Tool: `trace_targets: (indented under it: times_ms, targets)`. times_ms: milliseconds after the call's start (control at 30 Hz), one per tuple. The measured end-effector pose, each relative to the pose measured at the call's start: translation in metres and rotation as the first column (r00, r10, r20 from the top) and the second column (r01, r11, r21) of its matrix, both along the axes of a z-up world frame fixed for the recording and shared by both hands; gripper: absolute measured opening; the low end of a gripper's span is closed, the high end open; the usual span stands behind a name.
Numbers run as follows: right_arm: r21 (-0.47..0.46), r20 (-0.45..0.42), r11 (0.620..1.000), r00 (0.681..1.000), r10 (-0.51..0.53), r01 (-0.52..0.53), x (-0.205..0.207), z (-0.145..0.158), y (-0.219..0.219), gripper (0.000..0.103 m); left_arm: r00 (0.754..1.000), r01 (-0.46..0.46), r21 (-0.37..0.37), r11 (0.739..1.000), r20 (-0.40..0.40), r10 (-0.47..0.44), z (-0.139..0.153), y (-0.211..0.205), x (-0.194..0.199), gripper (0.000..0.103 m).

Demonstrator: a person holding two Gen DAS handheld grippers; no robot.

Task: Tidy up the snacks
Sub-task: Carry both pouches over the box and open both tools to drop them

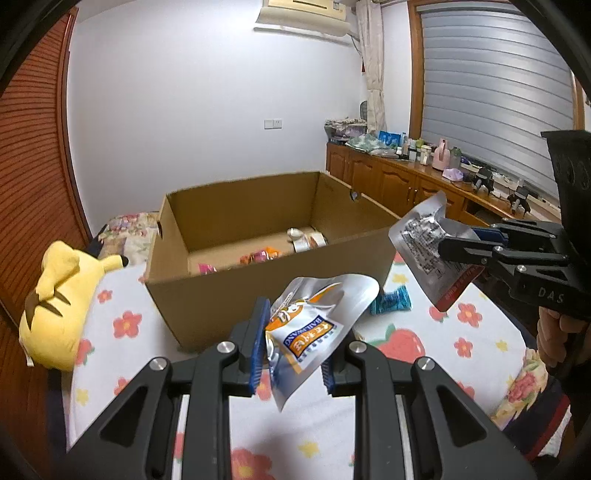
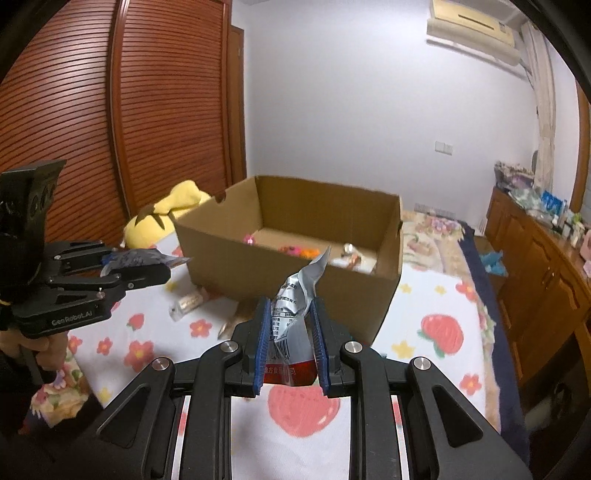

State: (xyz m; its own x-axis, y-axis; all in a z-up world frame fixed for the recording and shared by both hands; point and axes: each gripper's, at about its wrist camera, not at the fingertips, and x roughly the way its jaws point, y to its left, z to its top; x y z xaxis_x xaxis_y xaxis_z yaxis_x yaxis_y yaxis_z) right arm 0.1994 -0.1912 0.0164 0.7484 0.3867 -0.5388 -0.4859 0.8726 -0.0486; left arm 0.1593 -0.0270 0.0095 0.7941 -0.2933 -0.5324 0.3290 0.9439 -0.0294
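Fingers (image 1: 258, 332) of left gripper (image 1: 291, 350) pinching white-and-orange snack pouch (image 1: 314, 325), blue pads pressed on its lower edge. Pouch held above the bed, just in front of cardboard box (image 1: 207, 299), long axis tilted from lower left up to the right, crumpled top corner pointing toward the box's near right corner. Fingers (image 2: 263, 339) of right gripper (image 2: 290, 345) clamped on silver pouch (image 2: 295, 306), red band at its bottom end between the pads. Silver pouch standing roughly upright, long axis running away from the camera, twisted top tip leaning right toward the box. Seen from the left wrist, same pouch held off to the right, beside the box's right end and clear of the bedding. Box open at the top, resting on floral bedspread (image 1: 406, 347) with strawberry and flower print; several small wrapped snacks on the box floor. Blue wrapped snack (image 1: 391, 301) lying on the bedspread just beside the box. Yellow plush toy (image 1: 55, 306) at the bed's left edge. Louvred wooden wardrobe (image 2: 110, 110) at left, pale wall behind, air conditioner (image 1: 303, 14) high up, cluttered wooden cabinet (image 1: 406, 177) under a shuttered window at right.
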Motion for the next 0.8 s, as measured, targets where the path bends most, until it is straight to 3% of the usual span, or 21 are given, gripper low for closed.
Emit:
trace_targets:
  times_ms: [367, 800]
  targets:
    - [0.013, 0.063, 0.999, 0.998, 0.029, -0.03, 0.059, 0.033, 0.006, 0.02, 0.999, -0.023, -0.002, 1.0, 0.039, 0.023, 0.033, 0.004, 0.058, 0.022]
    - [-0.02, -0.018, 1.0, 1.0, 0.021, -0.021, 0.128, 0.003, 0.008, 0.02, 0.999, -0.038, 0.026, 0.999, -0.009, 0.038, 0.014, 0.0, 0.118, 0.023]
